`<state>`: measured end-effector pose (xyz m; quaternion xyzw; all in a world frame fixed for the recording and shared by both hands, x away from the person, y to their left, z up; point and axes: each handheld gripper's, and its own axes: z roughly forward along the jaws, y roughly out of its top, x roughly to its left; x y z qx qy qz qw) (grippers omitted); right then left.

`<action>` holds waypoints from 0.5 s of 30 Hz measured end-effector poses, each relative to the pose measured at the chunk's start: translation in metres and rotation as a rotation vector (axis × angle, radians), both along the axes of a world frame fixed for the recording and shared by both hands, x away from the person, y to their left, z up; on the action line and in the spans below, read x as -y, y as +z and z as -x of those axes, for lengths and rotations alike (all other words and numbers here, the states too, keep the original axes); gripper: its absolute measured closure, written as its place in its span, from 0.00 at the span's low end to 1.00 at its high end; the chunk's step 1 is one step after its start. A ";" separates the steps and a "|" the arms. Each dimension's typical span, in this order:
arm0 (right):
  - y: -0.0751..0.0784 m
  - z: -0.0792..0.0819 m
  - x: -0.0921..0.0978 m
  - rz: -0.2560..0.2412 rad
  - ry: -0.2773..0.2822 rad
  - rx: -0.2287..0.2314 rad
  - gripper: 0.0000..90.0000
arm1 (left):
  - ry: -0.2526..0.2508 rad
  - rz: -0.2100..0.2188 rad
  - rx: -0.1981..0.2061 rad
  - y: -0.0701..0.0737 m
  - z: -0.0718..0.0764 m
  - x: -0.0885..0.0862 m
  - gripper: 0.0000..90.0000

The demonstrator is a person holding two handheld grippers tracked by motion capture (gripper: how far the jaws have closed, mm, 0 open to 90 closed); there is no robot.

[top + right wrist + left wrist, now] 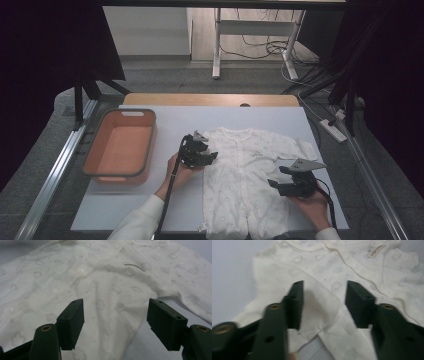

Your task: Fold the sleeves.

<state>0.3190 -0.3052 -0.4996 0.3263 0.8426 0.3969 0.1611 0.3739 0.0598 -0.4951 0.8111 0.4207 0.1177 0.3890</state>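
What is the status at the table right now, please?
Left gripper open at the romper's sleeve. Right gripper open over its side edge. Romper flat, unfolded. Basket off to the left, nothing in the way.

Romper legs past bottom edge

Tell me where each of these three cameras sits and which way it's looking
High view: above the person's side, looking forward and down on the white table, orange basket and baby romper; both forearms, left gripper and right gripper show.
Left gripper view: rides the left gripper, looking along its parted jaws at the romper's folded sleeve.
Right gripper view: rides the right gripper, looking along open jaws at the romper's side hem.
All three views share the romper.
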 end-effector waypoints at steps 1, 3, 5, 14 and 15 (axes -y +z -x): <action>0.000 0.000 0.000 -0.002 0.000 0.003 0.34 | 0.022 0.014 0.009 0.003 0.000 -0.005 0.45; 0.001 0.000 0.001 -0.003 -0.004 0.002 0.33 | 0.066 0.033 0.011 0.008 -0.001 -0.016 0.37; 0.001 0.000 0.001 -0.001 -0.004 0.002 0.33 | 0.106 0.028 -0.005 0.011 -0.004 -0.026 0.31; 0.000 0.000 0.000 -0.004 -0.005 -0.003 0.33 | 0.218 0.010 -0.084 0.001 -0.015 -0.057 0.25; 0.000 -0.001 0.000 -0.003 -0.005 -0.003 0.33 | 0.219 -0.004 -0.091 -0.001 -0.016 -0.057 0.25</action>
